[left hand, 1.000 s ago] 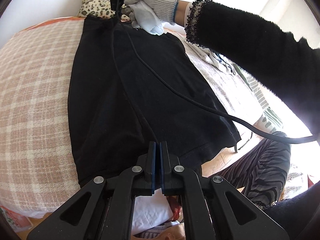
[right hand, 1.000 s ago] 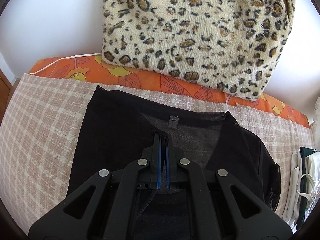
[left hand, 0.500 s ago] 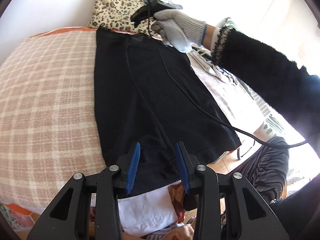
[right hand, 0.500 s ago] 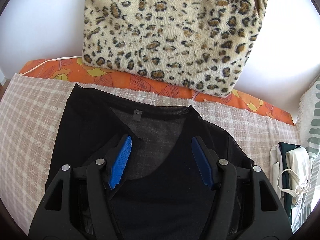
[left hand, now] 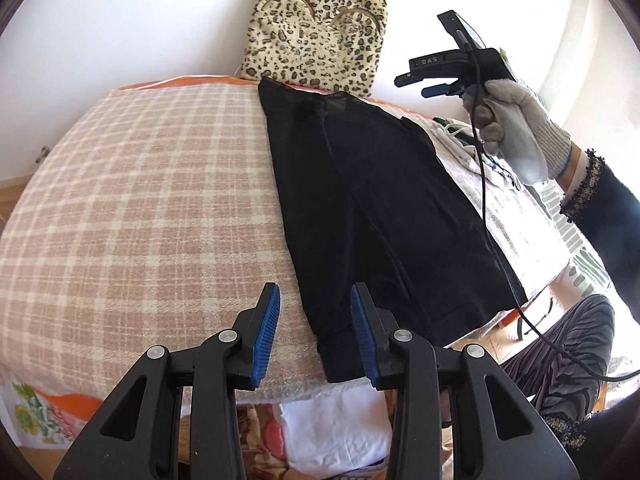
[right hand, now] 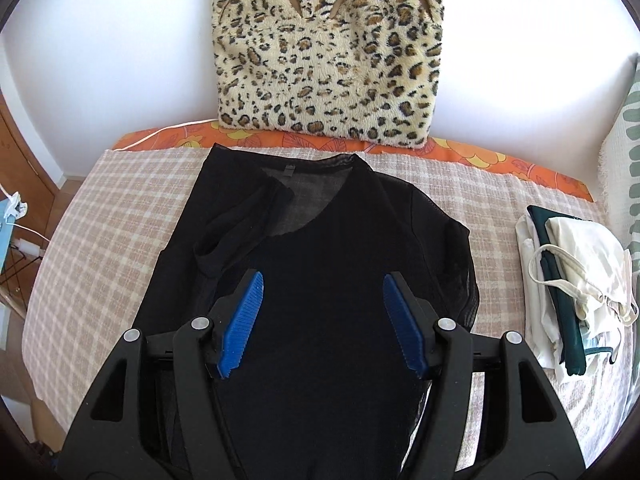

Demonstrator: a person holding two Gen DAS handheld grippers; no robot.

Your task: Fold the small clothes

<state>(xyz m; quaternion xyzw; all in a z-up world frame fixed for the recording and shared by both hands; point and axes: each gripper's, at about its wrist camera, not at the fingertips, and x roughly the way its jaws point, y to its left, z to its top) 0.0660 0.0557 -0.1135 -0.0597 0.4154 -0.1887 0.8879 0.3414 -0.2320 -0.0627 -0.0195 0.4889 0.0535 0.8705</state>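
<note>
The black top [right hand: 320, 280] lies on the checked bed [left hand: 140, 208], one side folded in lengthwise, with cross folds left to do, while both tongs, left [left hand: 316, 332] and right [right hand: 320, 320], hover part-open and empty.

You face a white wall [right hand: 120, 40]; a checked blanket [right hand: 120, 208] covers the bed, a leopard-print cushion [right hand: 328, 60] behind it.
</note>
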